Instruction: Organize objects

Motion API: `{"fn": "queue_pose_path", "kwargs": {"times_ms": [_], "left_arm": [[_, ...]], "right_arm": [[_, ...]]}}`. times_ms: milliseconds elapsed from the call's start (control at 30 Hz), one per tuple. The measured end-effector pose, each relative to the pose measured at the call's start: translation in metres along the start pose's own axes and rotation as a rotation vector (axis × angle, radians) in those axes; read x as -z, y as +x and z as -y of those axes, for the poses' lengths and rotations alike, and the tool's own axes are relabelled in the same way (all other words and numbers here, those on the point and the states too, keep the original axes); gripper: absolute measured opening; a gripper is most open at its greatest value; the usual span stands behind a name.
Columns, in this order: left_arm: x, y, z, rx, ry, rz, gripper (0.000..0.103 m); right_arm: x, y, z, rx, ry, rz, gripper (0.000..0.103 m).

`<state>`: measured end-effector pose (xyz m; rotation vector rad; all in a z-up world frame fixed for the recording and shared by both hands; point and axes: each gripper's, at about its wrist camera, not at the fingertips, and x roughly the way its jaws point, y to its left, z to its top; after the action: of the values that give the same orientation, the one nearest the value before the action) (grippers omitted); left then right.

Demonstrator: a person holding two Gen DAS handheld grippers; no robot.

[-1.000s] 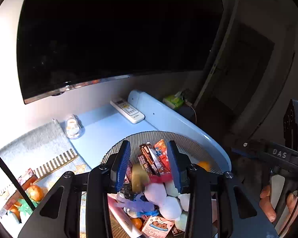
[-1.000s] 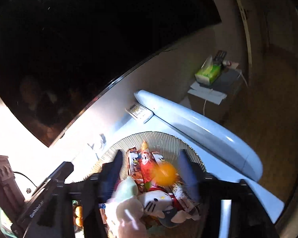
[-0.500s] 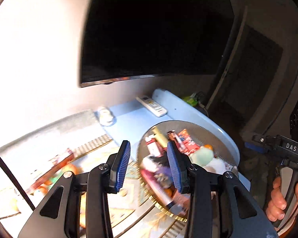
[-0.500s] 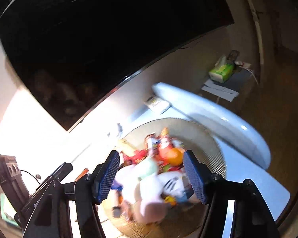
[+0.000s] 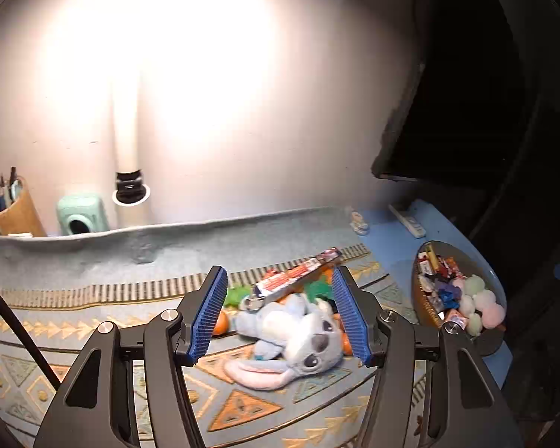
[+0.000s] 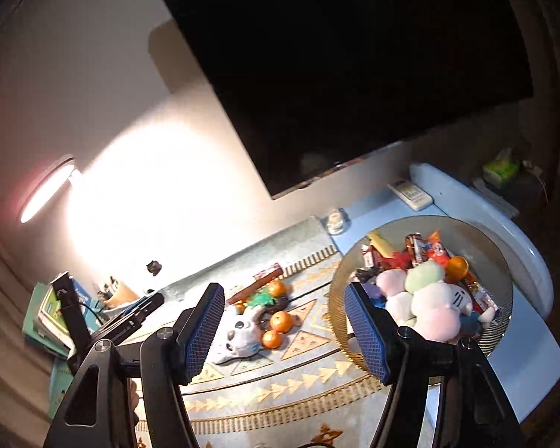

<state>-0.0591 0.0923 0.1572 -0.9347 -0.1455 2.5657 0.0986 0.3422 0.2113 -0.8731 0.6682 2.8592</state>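
A blue plush toy (image 5: 298,332) lies on the patterned mat (image 5: 93,310) between the blue pads of my open left gripper (image 5: 280,317); it also shows in the right wrist view (image 6: 239,334). A red snack box (image 5: 298,274), green items and oranges (image 6: 280,321) lie around it. A round basket (image 6: 500,257) at the right holds plush toys, snack packets and an orange; it also shows in the left wrist view (image 5: 489,272). My right gripper (image 6: 283,328) is open and empty above the mat, left of the basket.
A dark TV (image 6: 354,56) hangs on the wall. A remote (image 6: 410,195) and a small white item (image 6: 335,220) lie on the blue table (image 6: 534,366). A pen cup (image 5: 13,212) and a green device (image 5: 80,214) stand at the back left. Books (image 6: 52,313) are stacked at left.
Both grippers have swung left, away from above the basket. The left one now frames the blue plush toy on the mat. The basket now sits to the right.
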Motion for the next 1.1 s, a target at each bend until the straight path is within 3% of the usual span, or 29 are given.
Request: {"fn": "queue_pose_path", "kwargs": {"times_ms": [200, 300, 367, 400, 433, 533, 667, 1000, 1067, 1100], "left_arm": [[0.020, 0.025, -0.044, -0.152, 0.020, -0.079, 0.056], [0.034, 0.041, -0.055, -0.184, 0.049, -0.123, 0.056], [0.043, 0.056, -0.052, -0.204, 0.099, -0.128, 0.056], [0.046, 0.064, -0.051, -0.215, 0.128, -0.128, 0.056], [0.050, 0.072, -0.050, -0.220, 0.154, -0.131, 0.056], [0.058, 0.091, -0.049, -0.208, 0.211, -0.152, 0.056], [0.060, 0.107, -0.053, -0.157, 0.228, -0.157, 0.056], [0.061, 0.118, -0.046, -0.070, 0.282, -0.163, 0.054], [0.062, 0.121, -0.044, -0.056, 0.291, -0.180, 0.049], [0.062, 0.123, -0.044, -0.036, 0.289, -0.197, 0.042]], "right_arm": [[0.003, -0.026, -0.047, -0.239, 0.008, -0.074, 0.065], [0.002, -0.046, -0.058, -0.307, 0.006, -0.049, 0.067], [0.000, -0.051, -0.064, -0.301, -0.019, -0.023, 0.078], [0.000, -0.049, -0.066, -0.287, -0.031, -0.010, 0.095], [0.001, -0.044, -0.067, -0.259, -0.036, 0.003, 0.103], [0.011, -0.008, -0.063, -0.144, -0.055, -0.051, 0.103], [0.028, 0.045, -0.055, -0.087, -0.057, -0.150, 0.103], [0.045, 0.136, -0.035, 0.012, -0.069, -0.286, 0.103], [0.051, 0.152, -0.036, 0.018, -0.083, -0.320, 0.103], [0.054, 0.159, -0.036, 0.027, -0.090, -0.333, 0.103]]}}
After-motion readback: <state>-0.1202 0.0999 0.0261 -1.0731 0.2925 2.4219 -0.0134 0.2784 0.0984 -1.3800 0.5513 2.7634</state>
